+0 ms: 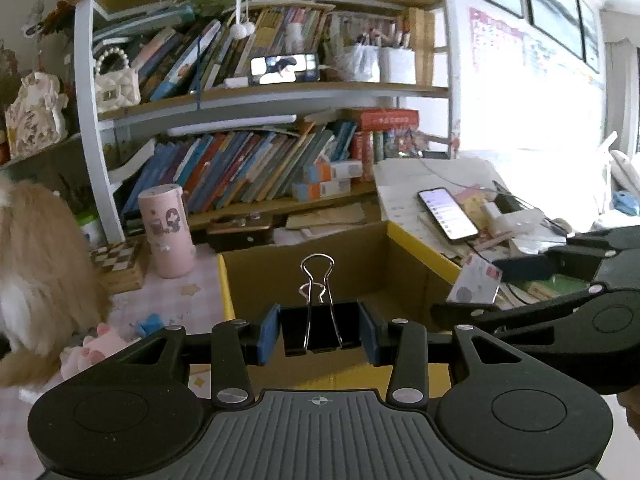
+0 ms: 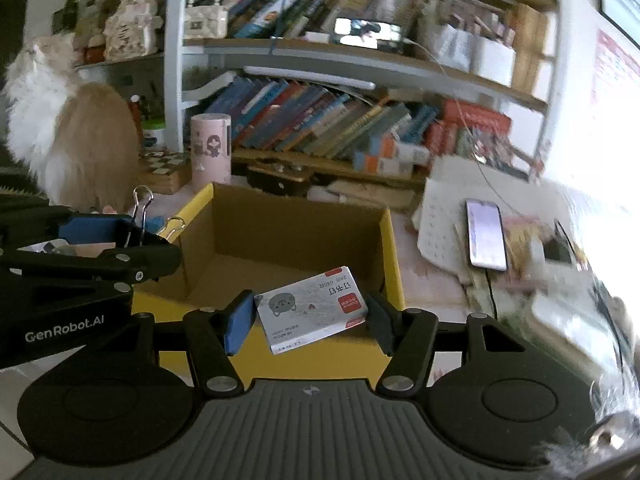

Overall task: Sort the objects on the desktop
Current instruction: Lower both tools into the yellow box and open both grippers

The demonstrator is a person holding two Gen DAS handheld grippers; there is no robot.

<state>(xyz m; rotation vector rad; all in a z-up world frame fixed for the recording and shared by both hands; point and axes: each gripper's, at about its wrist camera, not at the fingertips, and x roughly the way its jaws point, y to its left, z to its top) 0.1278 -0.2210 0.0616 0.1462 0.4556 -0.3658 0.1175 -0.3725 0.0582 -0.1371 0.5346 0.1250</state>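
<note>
The cardboard box (image 1: 304,276), open-topped with yellow outer walls and plain brown inner walls, serves as the landmark on the pink checked desk cover (image 1: 192,284).

The left gripper (image 1: 319,330) is clamped on a black binder clip (image 1: 319,326); its blue pads press the clip's two sides, and the silver wire handles stand upright above the box's near edge. In the right wrist view the same clip (image 2: 138,220) shows beside the box's left wall, gripped by the left gripper (image 2: 120,232), whose black arm carries the white lettering "GenRobot.AI".

The right gripper (image 2: 310,316) is closed on a small box of staples (image 2: 312,308), held tilted over the near wall of the cardboard box. The staple box is pale grey with a cartoon cat face, a red label at one corner and Chinese print reading "订书钉"; the smaller lines are too fine to read. From the left wrist view the staple box (image 1: 474,284) hangs at the cardboard box's right side.

Behind the cardboard box to the left stands a pink cylindrical container (image 1: 166,230) with cartoon figures. To the right of it a smartphone (image 1: 448,214) lies screen-up and lit on papers.
</note>
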